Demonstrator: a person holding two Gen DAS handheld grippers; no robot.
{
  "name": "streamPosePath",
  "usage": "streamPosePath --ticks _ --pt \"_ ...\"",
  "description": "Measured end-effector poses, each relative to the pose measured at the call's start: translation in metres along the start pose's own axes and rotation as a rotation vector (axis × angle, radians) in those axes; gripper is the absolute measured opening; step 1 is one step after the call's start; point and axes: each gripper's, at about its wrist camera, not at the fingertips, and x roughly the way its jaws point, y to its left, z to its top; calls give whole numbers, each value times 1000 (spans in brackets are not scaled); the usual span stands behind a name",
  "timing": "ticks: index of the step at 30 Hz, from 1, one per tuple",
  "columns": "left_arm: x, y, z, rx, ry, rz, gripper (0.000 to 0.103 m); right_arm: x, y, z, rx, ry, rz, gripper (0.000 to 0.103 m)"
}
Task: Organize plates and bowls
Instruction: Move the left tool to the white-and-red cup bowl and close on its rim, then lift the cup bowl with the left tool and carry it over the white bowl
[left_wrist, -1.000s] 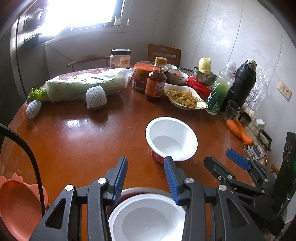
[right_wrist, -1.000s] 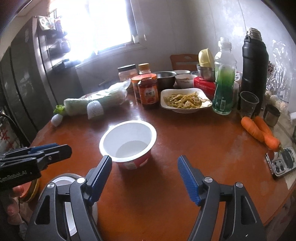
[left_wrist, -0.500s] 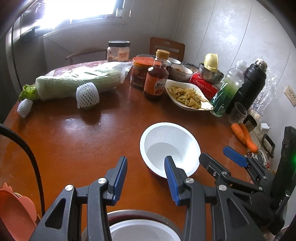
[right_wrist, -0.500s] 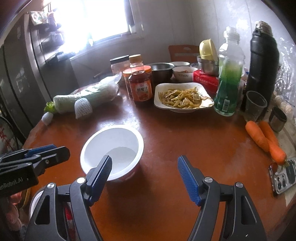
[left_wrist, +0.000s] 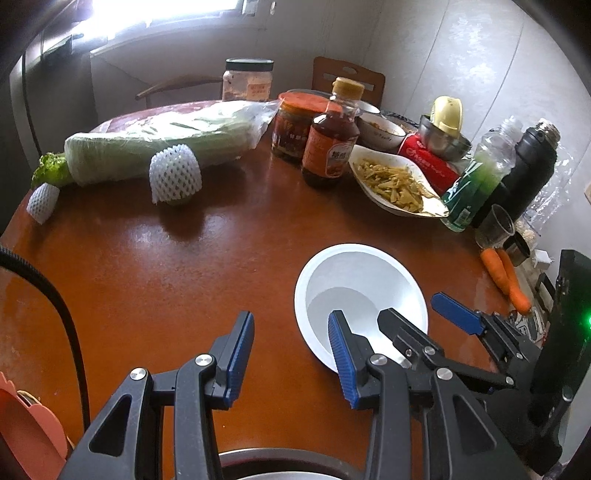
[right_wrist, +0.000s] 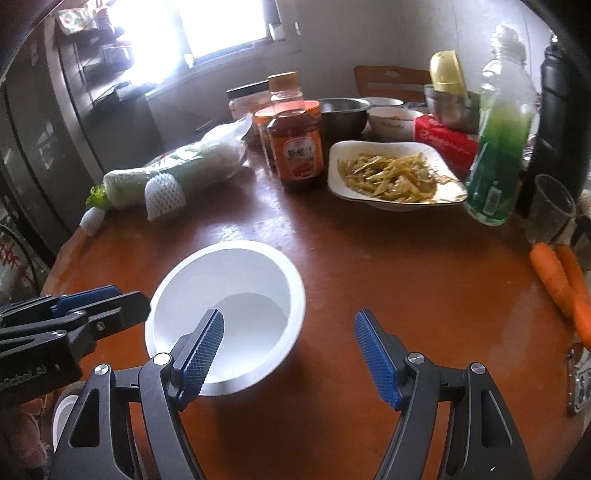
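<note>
The white bowl sits upright and empty on the tabletop, not yet lifted: one finger of the right tongs reaches over its near rim while the other stands outside it, the jaws spread wide and gripping nothing. The left tongs hover just beside the bowl on its left, jaws partly apart and empty. Below the left tongs a grey rim with something white inside may be where bowls get stacked, so I judge the sorting barely started; the dish of food beyond looks untouched.
</note>
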Motion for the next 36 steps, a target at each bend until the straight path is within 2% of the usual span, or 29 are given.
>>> streamPosePath --ticks 6,13,23,25,27,36 --pt "6 1 4 -1 18 2 42 5 2 1 -9 9 32 73" --pt "12 4 4 -16 34 -2 42 5 12 -3 -51 15 70 55" --pt "20 10 0 -39 78 -29 41 1 27 -12 -72 30 130 52" --pt "22 11 -1 -41 87 -32 40 0 28 -14 -71 31 137 50" --pt "25 11 -2 -43 101 -40 32 -1 30 -15 -73 32 142 46" --pt "20 11 -5 -46 84 -61 27 -7 30 -16 -66 22 131 40"
